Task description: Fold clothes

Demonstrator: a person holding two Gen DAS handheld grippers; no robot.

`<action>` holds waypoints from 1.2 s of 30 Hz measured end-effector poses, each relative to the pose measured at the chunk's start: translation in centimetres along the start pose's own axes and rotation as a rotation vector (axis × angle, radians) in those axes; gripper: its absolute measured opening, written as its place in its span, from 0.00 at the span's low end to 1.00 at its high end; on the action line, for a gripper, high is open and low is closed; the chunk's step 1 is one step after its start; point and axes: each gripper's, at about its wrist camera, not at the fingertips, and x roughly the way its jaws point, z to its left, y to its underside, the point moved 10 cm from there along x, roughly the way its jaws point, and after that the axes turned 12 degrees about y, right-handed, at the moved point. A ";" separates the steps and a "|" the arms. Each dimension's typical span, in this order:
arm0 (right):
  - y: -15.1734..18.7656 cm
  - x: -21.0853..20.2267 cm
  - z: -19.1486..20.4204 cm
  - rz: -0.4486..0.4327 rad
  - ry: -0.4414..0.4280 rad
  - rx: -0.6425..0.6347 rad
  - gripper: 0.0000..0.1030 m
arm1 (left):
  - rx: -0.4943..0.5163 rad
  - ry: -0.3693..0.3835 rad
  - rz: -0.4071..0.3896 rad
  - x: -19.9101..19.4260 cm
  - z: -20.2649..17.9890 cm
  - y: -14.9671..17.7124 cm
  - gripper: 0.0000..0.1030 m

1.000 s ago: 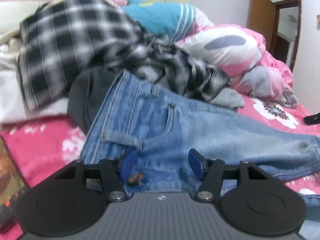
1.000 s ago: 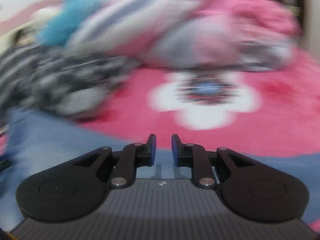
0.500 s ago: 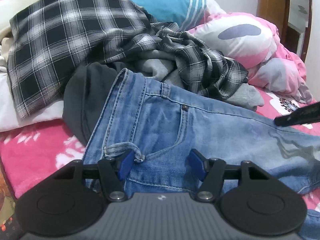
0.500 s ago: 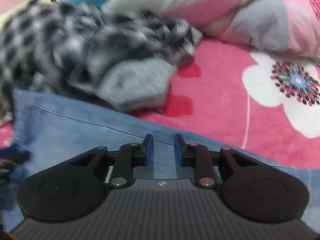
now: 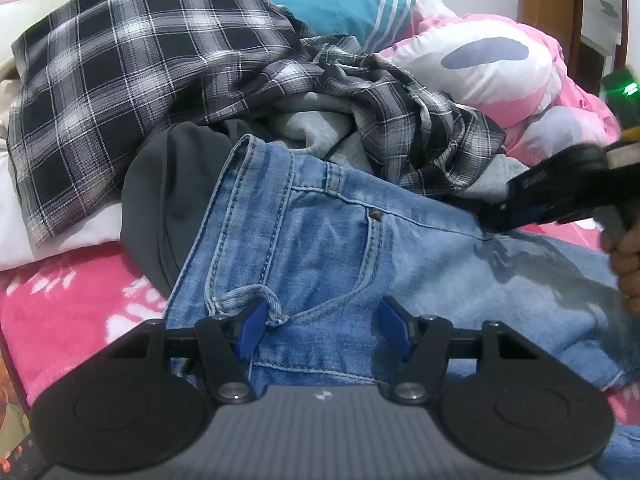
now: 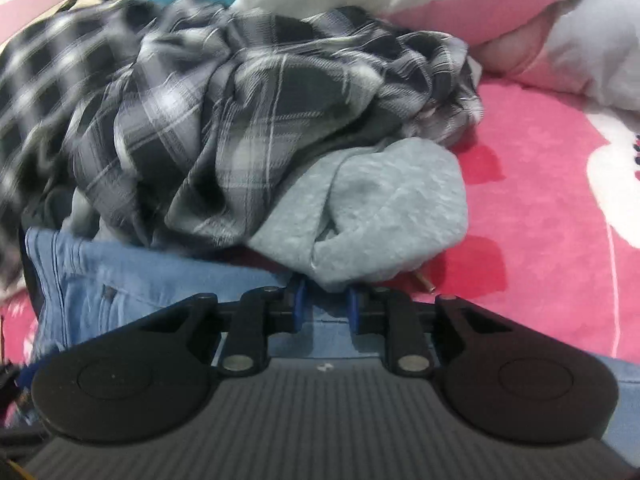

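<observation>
Faded blue denim jeans (image 5: 320,256) lie flat on the pink floral bedspread (image 5: 60,300), against a heap of clothes. Left gripper (image 5: 322,330), spread wide, hovers at the waistband; right gripper (image 6: 323,306), parted, nears the far edge. Denim looks heavy, stiff-seamed: grasp waistband.

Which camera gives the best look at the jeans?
The left wrist view: the jeans fill its middle, sharp, with waistband, pocket and belt loop visible. The right wrist view shows only a blurry strip of them below the plaid shirt.
</observation>
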 end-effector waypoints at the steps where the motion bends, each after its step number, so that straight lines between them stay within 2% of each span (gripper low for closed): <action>1: -0.1 -1.2 0.4 -0.017 -0.010 -0.008 0.22 | -0.003 0.002 -0.002 0.0 0.0 0.0 0.61; 3: 0.1 -4.0 1.9 -0.034 -0.067 -0.041 0.22 | -0.001 0.000 -0.002 0.0 0.0 0.1 0.61; 5: 0.8 -5.9 4.2 -0.001 -0.159 -0.079 0.22 | 0.003 -0.004 -0.003 0.0 -0.1 0.2 0.62; 11: 2.3 1.0 9.6 0.091 -0.135 -0.200 0.19 | -0.001 0.001 0.001 0.0 0.0 0.2 0.61; 15: -0.2 -0.5 7.9 0.036 -0.163 -0.044 0.20 | -0.001 0.001 -0.002 0.1 0.0 0.2 0.62; 19: -0.6 -6.9 3.2 -0.043 -0.140 -0.003 0.21 | -0.002 0.001 -0.003 0.1 0.2 0.4 0.62; 22: 0.8 -10.9 -2.6 -0.077 -0.029 0.054 0.25 | -0.004 0.002 -0.004 0.1 0.3 0.4 0.63; 26: 5.7 -12.1 -16.1 -0.040 0.275 0.279 0.27 | -0.002 0.003 -0.001 0.1 0.3 0.3 0.63; 28: 8.1 -14.3 -21.3 -0.052 0.444 0.391 0.28 | -0.009 0.022 -0.005 -0.1 0.3 0.3 0.67; 29: 8.9 -16.4 -22.8 -0.100 0.444 0.457 0.28 | -0.016 0.035 -0.009 -0.2 0.3 0.2 0.69; 33: 10.6 -24.8 -23.9 -0.308 0.338 0.590 0.30 | -0.077 0.060 -0.046 -2.0 0.7 -0.6 0.77; 36: 13.1 -29.9 -24.4 -0.361 0.337 0.623 0.32 | -0.082 0.078 -0.119 -5.1 0.5 -1.6 0.79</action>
